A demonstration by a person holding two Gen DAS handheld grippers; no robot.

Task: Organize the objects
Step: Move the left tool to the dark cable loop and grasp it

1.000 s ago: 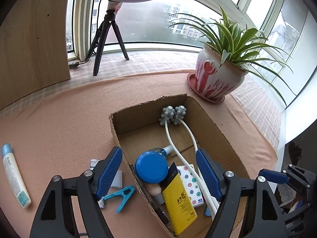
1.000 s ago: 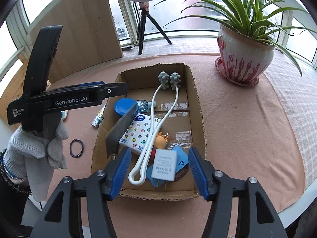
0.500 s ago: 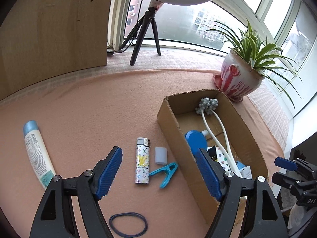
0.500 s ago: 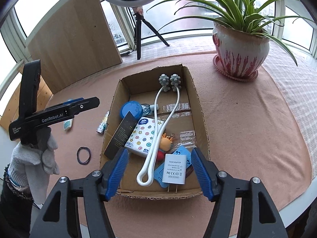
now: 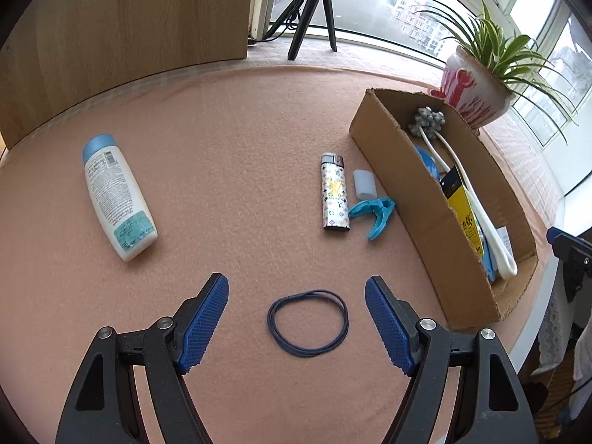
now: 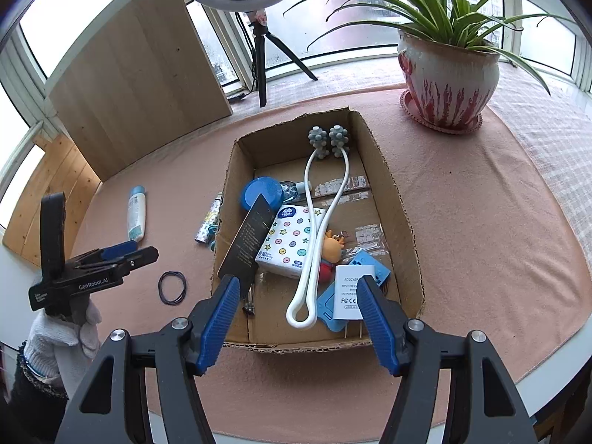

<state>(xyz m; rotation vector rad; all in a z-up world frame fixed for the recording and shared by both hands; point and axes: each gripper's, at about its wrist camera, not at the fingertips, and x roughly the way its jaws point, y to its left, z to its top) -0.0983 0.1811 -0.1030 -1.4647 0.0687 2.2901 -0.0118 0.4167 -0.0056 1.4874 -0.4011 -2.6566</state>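
My left gripper (image 5: 296,298) is open and empty, low over the pink cloth, with a dark blue rubber band (image 5: 308,322) lying between its fingertips. Beyond it lie a patterned lighter (image 5: 335,192), a small white cap (image 5: 364,183), a teal clip (image 5: 375,214) and a white lotion bottle (image 5: 114,196). The cardboard box (image 6: 401,214) holds a white massager (image 6: 318,222), a tissue pack (image 6: 292,240), a blue lid (image 6: 261,192), a black and yellow packet (image 6: 248,242) and a white charger (image 6: 351,290). My right gripper (image 6: 296,296) is open and empty above the box's near end.
A potted spider plant (image 6: 447,74) stands on a saucer beyond the box on the right. A ring light tripod (image 6: 261,55) and a wooden board (image 6: 137,85) stand at the back. The table edge (image 6: 547,370) runs close on the near right.
My left gripper has swung left from above the box and come down over the cloth, so the rubber band now lies between its fingers. My right gripper has stayed over the box's near end.
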